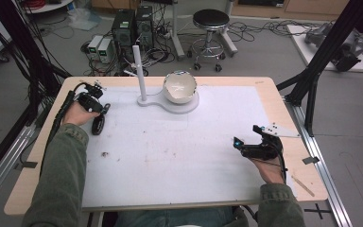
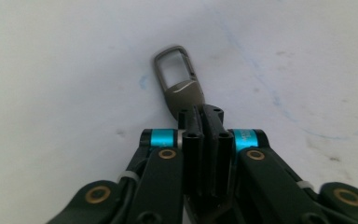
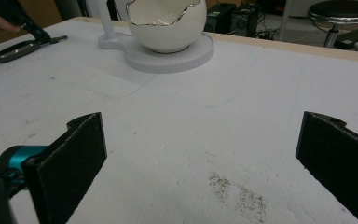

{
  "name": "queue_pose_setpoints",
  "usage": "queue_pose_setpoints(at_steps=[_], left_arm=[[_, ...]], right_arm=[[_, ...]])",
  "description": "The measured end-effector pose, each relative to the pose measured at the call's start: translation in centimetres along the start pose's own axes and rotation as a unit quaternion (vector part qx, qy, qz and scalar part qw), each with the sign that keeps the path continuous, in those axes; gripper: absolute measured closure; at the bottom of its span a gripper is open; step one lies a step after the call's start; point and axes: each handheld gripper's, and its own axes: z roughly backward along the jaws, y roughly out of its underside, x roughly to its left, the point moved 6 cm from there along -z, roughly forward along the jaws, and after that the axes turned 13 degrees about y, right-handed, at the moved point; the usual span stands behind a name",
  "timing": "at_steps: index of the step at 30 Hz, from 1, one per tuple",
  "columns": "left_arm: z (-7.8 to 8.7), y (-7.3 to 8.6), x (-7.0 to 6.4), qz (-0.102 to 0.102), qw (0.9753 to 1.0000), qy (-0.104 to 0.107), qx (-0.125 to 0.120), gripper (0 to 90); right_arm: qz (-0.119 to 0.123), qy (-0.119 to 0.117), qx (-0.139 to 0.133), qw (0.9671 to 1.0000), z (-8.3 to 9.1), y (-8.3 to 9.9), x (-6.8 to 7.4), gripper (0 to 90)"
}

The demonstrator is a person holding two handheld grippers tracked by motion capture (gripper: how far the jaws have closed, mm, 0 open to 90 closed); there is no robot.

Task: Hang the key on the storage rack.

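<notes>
My left gripper (image 1: 94, 105) is shut on a grey-brown metal key clip (image 2: 179, 79) near the table's far left. The clip's open rectangular end lies on the white mat beyond the jaws. A dark oval loop (image 1: 98, 124) attached to the clip trails toward the person; in the right gripper view the loop (image 3: 15, 50) lies flat beside the left gripper (image 3: 42, 35). My right gripper (image 1: 247, 135) rests low at the right of the mat, open, with nothing between its black pads (image 3: 81, 144). Its jaws point toward the white bowl.
A white egg-shaped bowl (image 1: 180, 87) with a jagged silver rim sits on a white stand (image 1: 163, 104) with an upright post (image 1: 139, 71) at the far middle. Dark crumbs (image 3: 237, 193) speckle the mat. A small wooden stick (image 1: 302, 185) lies at the right table edge.
</notes>
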Motion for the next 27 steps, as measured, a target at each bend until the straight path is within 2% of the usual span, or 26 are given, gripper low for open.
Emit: queue_pose_setpoints(at_steps=[1,6,15,17,22,24,27], left_arm=[[-0.1,0.1,0.0,-0.005,1.0,-0.001,0.007,87.6],[-0.2,0.0,-0.6,-0.024,0.9995,0.021,0.005,88.4],[0.4,-0.2,-0.7,-0.024,0.9993,0.029,-0.008,88.4],[0.7,-0.2,-0.7,-0.02,0.9995,0.023,-0.01,88.4],[1.6,-0.3,-1.2,-0.025,0.9989,0.034,-0.021,88.4],[2.0,-0.4,-1.3,-0.028,0.9989,0.031,-0.023,88.4],[2.6,-0.6,-2.0,-0.031,0.9982,0.043,-0.027,88.4]], right_arm=[[0.0,0.0,0.0,1.0,0.0,0.0,0.0,0.7],[0.0,0.001,-0.003,1.0,0.1,-0.1,0.0,0.6],[-0.004,0.002,-0.003,1.0,0.2,-0.1,-0.1,0.7],[-0.003,0.003,-0.005,1.0,0.3,-0.1,-0.1,0.7],[-0.005,0.002,-0.007,1.0,0.4,-0.2,-0.1,0.7],[-0.007,0.004,-0.004,1.0,0.4,-0.1,-0.1,0.7],[-0.003,0.003,-0.006,1.0,0.4,-0.2,-0.1,0.7]])
